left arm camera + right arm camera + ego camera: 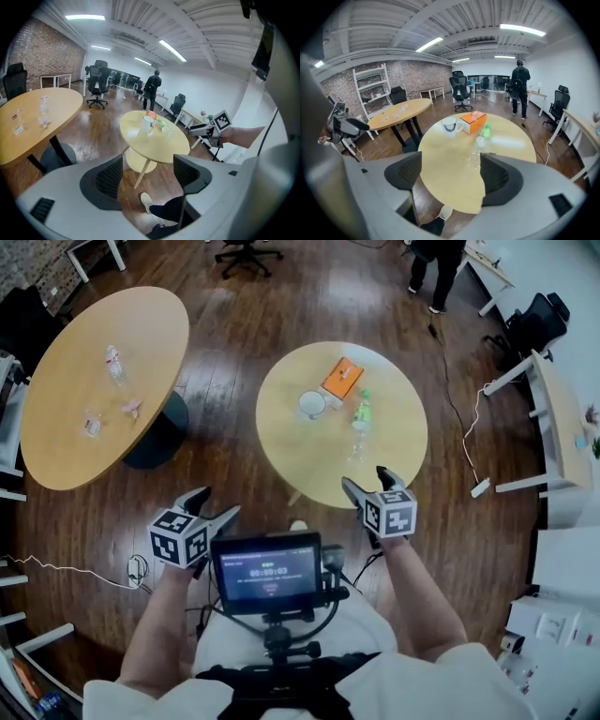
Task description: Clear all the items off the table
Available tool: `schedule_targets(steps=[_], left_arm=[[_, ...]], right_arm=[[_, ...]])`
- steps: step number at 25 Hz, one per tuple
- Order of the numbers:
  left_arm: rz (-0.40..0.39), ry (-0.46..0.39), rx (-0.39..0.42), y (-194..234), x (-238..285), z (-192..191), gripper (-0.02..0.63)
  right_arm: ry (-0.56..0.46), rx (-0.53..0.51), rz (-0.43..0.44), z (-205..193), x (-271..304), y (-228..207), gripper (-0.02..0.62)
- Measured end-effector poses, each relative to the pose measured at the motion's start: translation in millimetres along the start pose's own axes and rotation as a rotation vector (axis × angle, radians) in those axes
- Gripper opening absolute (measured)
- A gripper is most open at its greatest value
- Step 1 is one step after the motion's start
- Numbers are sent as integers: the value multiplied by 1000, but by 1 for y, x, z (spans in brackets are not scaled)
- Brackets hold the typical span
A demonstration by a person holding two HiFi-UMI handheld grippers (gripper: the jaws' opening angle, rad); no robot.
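A round light-wood table (319,456) stands ahead of me. On it are an orange box (343,377), a white mug (312,404) and a clear plastic bottle with a green label (361,418), lying on its side. My left gripper (214,505) hangs open over the floor, short of the table's near left edge. Above the near edge, my right gripper (369,482) is open too, with nothing between its fingers. The right gripper view shows the mug (450,125), box (472,122) and bottle (483,136) beyond its empty gripper (452,176). The left gripper (149,171) frames the table (159,143) from farther off.
A larger oval table (66,418) at the left carries a small bottle (114,362) and small items. A person (436,268) stands at the back among office chairs (246,254). White desks (553,418) line the right, and a cable (455,399) runs over the wooden floor.
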State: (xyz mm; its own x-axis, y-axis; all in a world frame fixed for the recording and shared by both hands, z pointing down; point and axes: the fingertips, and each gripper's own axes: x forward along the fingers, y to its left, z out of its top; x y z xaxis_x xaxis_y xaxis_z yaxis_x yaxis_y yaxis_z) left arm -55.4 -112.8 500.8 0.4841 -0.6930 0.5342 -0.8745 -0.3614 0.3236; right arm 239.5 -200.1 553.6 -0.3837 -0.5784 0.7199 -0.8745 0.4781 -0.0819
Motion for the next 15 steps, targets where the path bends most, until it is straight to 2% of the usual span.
schedule_targets(steps=[6,10,15], left_arm=[[24,3,0,-18,40,30,334],[54,21,-3,-23,56,37,334],[89,44,-11,-22,61,41,334]], right_arm=[[35,6,4,23,43,-47,403],[83,8,19,19,85,-69,403],[189,22,4,4,136,-93,403]])
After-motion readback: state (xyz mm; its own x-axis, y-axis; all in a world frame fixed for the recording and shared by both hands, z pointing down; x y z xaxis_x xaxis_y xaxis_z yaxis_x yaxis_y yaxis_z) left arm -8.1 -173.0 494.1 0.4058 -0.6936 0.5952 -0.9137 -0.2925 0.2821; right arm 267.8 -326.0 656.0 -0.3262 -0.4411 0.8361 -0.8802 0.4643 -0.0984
